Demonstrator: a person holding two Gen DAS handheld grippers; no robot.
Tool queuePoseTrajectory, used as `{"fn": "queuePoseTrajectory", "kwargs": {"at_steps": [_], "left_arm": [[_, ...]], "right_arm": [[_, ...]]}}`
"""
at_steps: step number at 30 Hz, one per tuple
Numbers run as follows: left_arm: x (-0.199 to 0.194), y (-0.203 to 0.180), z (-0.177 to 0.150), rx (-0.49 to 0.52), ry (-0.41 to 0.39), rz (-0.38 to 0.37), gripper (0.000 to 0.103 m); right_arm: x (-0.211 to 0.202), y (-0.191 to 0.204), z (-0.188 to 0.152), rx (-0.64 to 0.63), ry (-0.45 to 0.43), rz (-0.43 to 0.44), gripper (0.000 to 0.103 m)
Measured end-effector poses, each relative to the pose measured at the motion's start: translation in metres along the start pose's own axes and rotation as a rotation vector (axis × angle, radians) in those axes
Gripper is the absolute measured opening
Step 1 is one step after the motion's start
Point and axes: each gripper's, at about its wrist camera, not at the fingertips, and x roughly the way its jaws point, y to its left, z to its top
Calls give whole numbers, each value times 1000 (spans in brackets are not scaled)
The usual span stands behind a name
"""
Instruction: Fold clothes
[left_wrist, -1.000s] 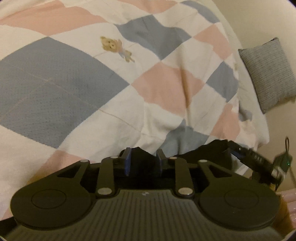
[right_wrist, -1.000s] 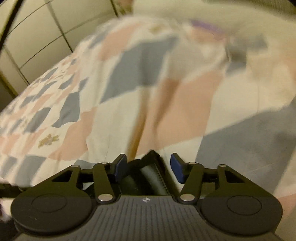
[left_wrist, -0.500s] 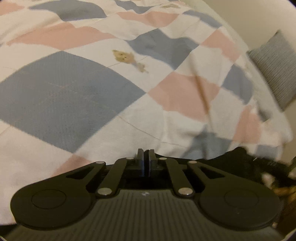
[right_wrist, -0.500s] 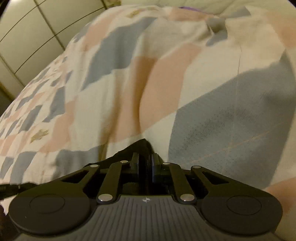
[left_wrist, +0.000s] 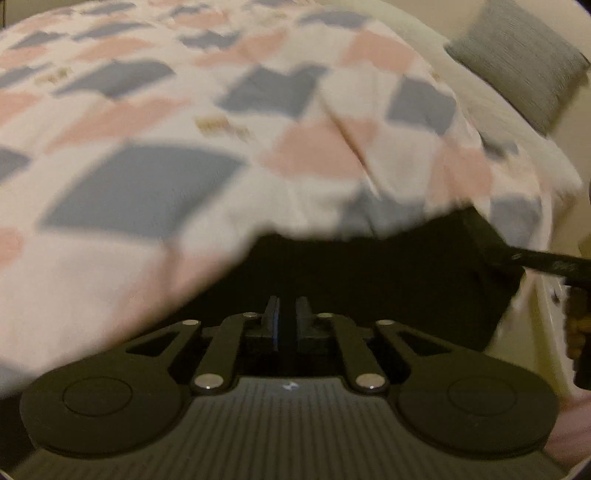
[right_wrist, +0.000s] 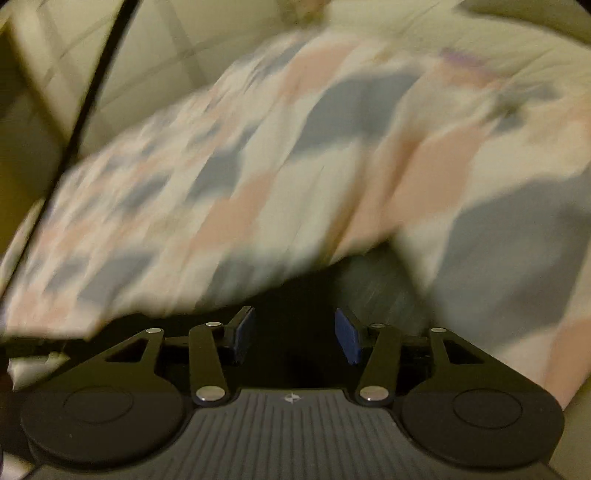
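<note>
Dark garment (left_wrist: 369, 280): lies on the checked quilt (left_wrist: 147, 184), blurred, its near edge hidden behind both tools. Left gripper (left_wrist: 287, 325): jaws opening, a narrow gap, dark cloth behind; contact unclear. Right gripper (right_wrist: 293, 334): jaws opening, well apart, pads clear of the cloth.

We had the whole patchwork quilt (left_wrist: 155, 155) lying open ahead, only a grey cushion (left_wrist: 517, 59) off at the far right edge and a tiled wall (right_wrist: 147, 48) on the left
</note>
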Motion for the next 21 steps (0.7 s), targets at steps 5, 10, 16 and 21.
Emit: {"fn": "queuePoseTrajectory", "kwargs": {"at_steps": [5, 10, 16, 21], "left_arm": [[-18, 35, -29, -124, 36, 149, 6], [-64, 52, -42, -119, 44, 211, 10], [-58, 70, -71, -62, 174, 297, 10], [-91, 95, -66, -16, 160, 286, 13]], "right_arm": [[7, -25, -27, 77, 70, -67, 24], [-19, -7, -20, 110, 32, -16, 37], [17, 48, -64, 113, 108, 42, 47], [12, 76, -67, 183, 50, -41, 49]]}}
